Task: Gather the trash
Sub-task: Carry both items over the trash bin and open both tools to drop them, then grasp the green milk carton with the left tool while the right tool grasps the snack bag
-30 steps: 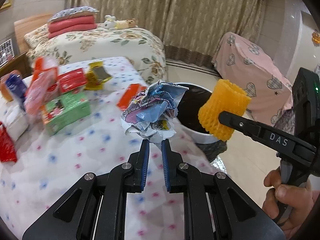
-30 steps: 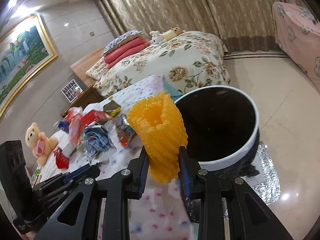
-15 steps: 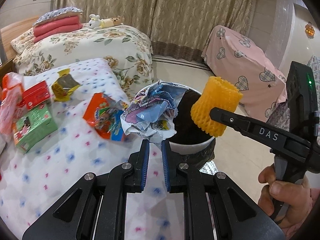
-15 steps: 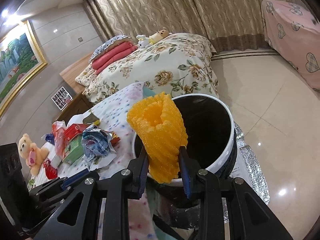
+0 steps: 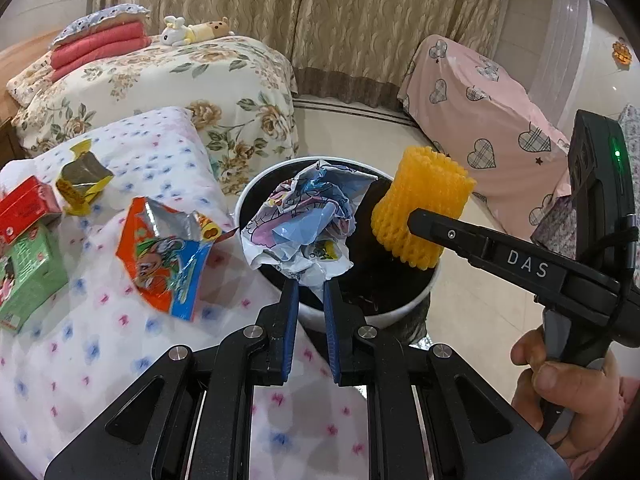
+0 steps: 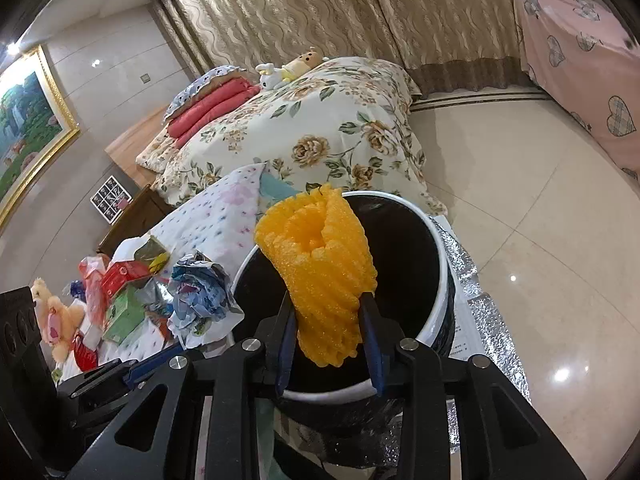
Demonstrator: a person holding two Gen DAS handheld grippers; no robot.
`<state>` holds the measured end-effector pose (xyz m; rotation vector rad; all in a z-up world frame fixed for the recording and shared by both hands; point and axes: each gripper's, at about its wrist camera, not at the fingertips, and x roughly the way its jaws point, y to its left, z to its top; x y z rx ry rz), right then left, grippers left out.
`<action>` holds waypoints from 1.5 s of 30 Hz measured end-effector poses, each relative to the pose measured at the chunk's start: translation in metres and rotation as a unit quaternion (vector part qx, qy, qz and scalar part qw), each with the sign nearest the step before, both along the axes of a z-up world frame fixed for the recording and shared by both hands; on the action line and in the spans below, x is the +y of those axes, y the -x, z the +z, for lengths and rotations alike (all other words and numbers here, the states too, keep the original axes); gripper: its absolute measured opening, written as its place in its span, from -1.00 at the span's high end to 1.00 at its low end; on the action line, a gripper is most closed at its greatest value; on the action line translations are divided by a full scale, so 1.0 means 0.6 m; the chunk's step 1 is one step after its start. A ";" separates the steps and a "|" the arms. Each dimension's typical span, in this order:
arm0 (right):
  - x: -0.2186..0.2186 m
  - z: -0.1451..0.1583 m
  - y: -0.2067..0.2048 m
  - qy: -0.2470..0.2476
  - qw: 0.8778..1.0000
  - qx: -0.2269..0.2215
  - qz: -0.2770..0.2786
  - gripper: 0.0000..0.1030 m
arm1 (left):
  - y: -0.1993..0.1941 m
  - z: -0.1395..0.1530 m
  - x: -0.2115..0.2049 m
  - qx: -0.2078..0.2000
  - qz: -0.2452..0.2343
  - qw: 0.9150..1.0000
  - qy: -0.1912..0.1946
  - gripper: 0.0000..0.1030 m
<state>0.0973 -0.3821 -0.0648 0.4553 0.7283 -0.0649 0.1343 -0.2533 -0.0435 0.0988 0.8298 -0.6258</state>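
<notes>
My left gripper is shut on a crumpled printed wrapper and holds it over the near rim of the white, black-lined trash bin. My right gripper is shut on an orange foam fruit net, held over the bin's open mouth; the net also shows in the left wrist view. The wrapper shows at the left in the right wrist view.
A dotted cloth table holds an orange snack bag, a green box, a red box and a yellow wrapper. A floral bed is behind, a pink-covered piece of furniture to the right. Foil sheet lies under the bin.
Both grippers have moved from over the table to above the bin, carrying the wrapper and the foam net. Both stay shut on their items.
</notes>
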 end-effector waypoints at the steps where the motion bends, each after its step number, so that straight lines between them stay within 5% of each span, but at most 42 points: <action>1: -0.003 -0.002 -0.003 -0.001 1.000 0.002 -0.001 0.37 | -0.003 -0.001 -0.002 0.001 0.000 1.000 -0.001 0.77; 14: -0.022 -0.011 -0.033 -0.004 1.000 0.018 0.002 0.35 | -0.028 -0.009 -0.025 0.016 -0.001 1.000 -0.006 0.75; 16: -0.023 -0.011 -0.035 -0.004 1.000 0.019 0.001 0.23 | -0.028 -0.007 -0.027 0.011 -0.001 1.000 -0.006 0.73; 21: -0.032 -0.010 -0.036 -0.010 1.000 0.018 -0.010 -0.19 | -0.024 -0.005 -0.016 0.006 0.007 1.000 -0.004 0.22; 31: -0.009 0.007 -0.015 -0.020 1.000 -0.006 -0.009 -0.49 | 0.003 0.008 0.056 0.003 0.038 0.999 0.018 0.00; 45: 0.089 0.010 -0.002 -0.030 0.999 -0.004 0.036 -0.57 | 0.023 0.004 0.194 -0.006 0.125 0.992 0.023 -0.16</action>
